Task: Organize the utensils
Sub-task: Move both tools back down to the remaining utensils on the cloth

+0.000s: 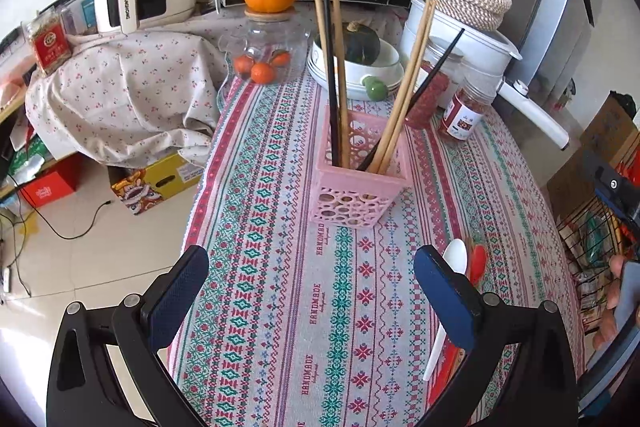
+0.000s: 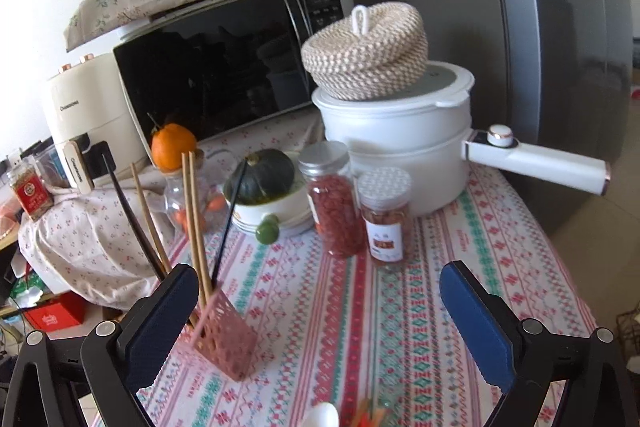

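Note:
A pink perforated holder stands upright on the patterned tablecloth. In it lean several chopsticks, some wooden and some black. My left gripper is open in front of the holder, with nothing between its fingers. A white spoon and a red spoon lie on the cloth by its right finger. In the right wrist view the holder sits just inside the left finger. My right gripper is open and holds nothing. The white spoon shows at the bottom edge.
Behind the holder stand a glass jar with an orange on top, a bowl with a green squash, two jars of red contents, a white pot and a microwave. The table drops off at the left. A person's hand is at the right.

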Tool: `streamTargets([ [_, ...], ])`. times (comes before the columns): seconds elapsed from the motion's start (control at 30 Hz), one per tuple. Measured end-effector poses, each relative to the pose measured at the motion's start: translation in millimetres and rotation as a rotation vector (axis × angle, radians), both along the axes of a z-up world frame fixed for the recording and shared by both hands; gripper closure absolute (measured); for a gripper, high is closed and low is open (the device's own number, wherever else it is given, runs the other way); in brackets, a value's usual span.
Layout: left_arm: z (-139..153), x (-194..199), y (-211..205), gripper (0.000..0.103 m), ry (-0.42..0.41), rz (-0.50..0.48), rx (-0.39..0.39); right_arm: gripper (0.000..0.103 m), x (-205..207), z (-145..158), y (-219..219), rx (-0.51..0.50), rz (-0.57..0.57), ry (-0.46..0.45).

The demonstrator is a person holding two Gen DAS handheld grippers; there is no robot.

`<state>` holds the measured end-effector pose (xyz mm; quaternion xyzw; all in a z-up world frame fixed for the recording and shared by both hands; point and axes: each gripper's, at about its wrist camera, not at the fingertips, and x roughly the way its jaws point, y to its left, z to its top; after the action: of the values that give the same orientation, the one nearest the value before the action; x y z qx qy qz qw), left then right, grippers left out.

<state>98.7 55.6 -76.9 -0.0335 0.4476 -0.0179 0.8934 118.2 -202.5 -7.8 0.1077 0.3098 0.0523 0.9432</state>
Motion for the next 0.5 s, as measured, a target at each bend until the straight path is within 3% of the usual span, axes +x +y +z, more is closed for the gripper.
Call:
streamTargets([
  [0.3,-48,5,-24,0.0,0.191,-0.075,0.013,0.0,-2,-59,-26,-0.005,-0.029,0.336],
  [0.5,-69,8,-24,0.0,0.25,-0.084,0.059,0.0,5,-107,-30,-0.015,-0.029,0.577],
])
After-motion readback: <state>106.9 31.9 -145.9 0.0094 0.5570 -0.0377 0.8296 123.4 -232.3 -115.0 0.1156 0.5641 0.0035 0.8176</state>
